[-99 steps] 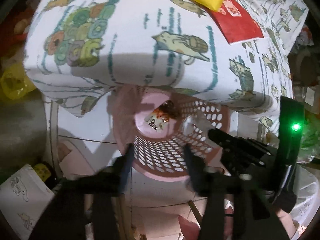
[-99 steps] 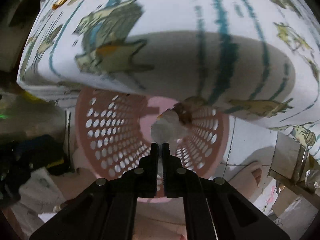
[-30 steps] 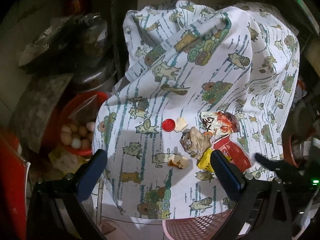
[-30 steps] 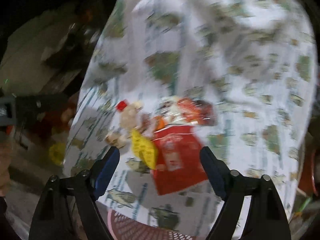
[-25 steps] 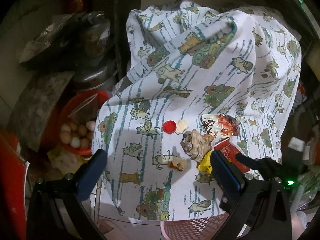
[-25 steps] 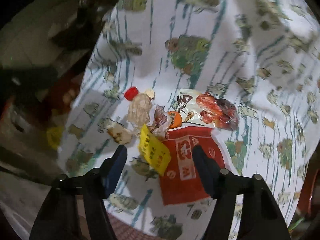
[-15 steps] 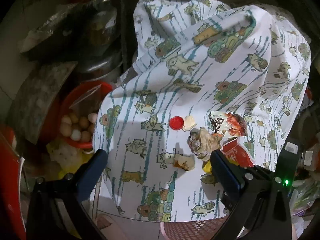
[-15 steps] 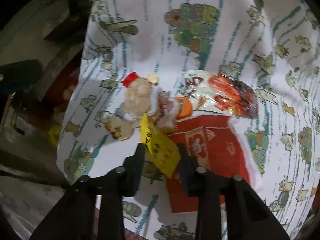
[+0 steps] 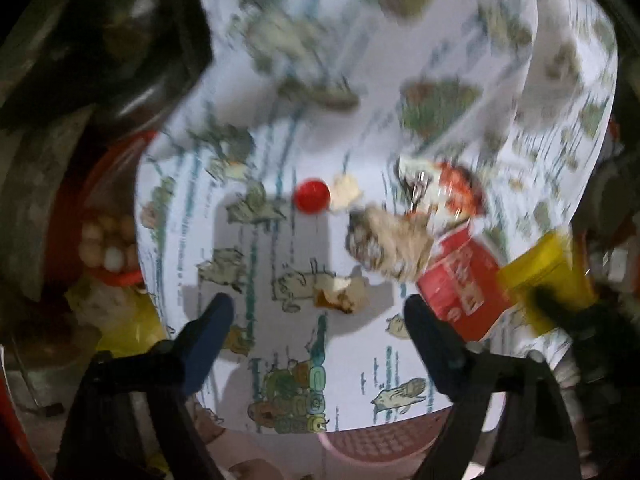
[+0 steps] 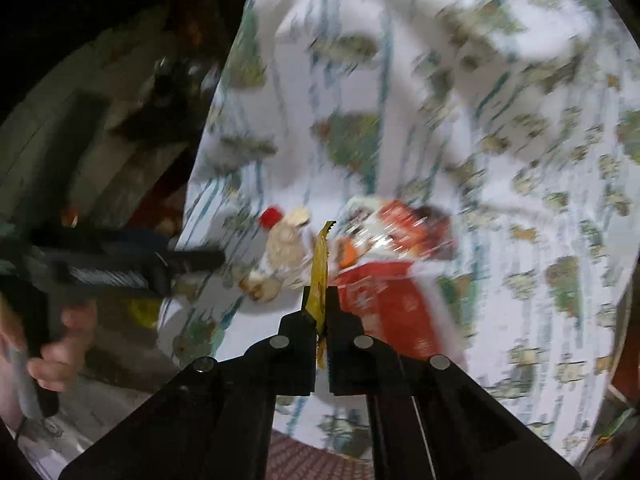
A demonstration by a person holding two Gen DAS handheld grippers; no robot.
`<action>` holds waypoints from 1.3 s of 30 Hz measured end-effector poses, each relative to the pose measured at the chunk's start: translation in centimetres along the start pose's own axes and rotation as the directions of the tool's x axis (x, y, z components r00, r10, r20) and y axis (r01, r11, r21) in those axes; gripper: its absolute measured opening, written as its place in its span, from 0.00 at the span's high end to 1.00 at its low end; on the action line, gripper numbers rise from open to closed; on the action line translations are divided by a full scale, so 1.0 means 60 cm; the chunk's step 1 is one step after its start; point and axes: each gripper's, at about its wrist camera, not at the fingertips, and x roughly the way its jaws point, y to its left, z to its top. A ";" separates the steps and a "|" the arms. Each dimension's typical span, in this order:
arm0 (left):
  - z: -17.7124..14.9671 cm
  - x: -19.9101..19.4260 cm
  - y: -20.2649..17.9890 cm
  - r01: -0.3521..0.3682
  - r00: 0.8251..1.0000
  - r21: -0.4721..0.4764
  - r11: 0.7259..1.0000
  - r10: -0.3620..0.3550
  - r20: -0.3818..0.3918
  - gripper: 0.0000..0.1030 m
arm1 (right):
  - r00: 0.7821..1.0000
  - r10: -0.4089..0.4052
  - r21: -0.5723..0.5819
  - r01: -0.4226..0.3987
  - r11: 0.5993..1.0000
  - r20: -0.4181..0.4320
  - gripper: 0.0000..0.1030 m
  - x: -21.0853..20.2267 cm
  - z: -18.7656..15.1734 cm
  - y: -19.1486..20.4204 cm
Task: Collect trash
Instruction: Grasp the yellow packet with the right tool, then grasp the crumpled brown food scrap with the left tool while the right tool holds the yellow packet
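Trash lies on a cartoon-print tablecloth (image 9: 256, 240): a red bottle cap (image 9: 311, 196), a brown crumpled wad (image 9: 384, 244), a red packet (image 9: 460, 280), a shiny snack wrapper (image 9: 440, 188) and a small crumpled scrap (image 9: 340, 294). My left gripper (image 9: 318, 322) hovers over the scrap with its jaws closing, and the scrap sits just ahead of the gap, untouched. My right gripper (image 10: 318, 308) is shut on a yellow wrapper (image 10: 320, 260), held edge-on above the cloth. The left wrist view shows that wrapper (image 9: 548, 272) lifted at the right. Both views are blurred.
A pink perforated basket (image 9: 380, 444) sits below the table's near edge. Left of the table stands a red bowl (image 9: 120, 280) with eggs among dark clutter. A hand (image 10: 60, 340) holding the left gripper shows at the right wrist view's left side.
The right gripper closed on the yellow wrapper and lifted it off the pile to the right. The left gripper dropped closer to the cloth and its jaws narrowed.
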 end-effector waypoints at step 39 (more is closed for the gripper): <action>-0.020 -0.025 -0.062 -0.125 0.988 0.067 0.990 0.117 0.105 0.61 | 0.996 -0.090 0.083 0.088 0.993 0.023 0.96 -0.057 0.013 -0.075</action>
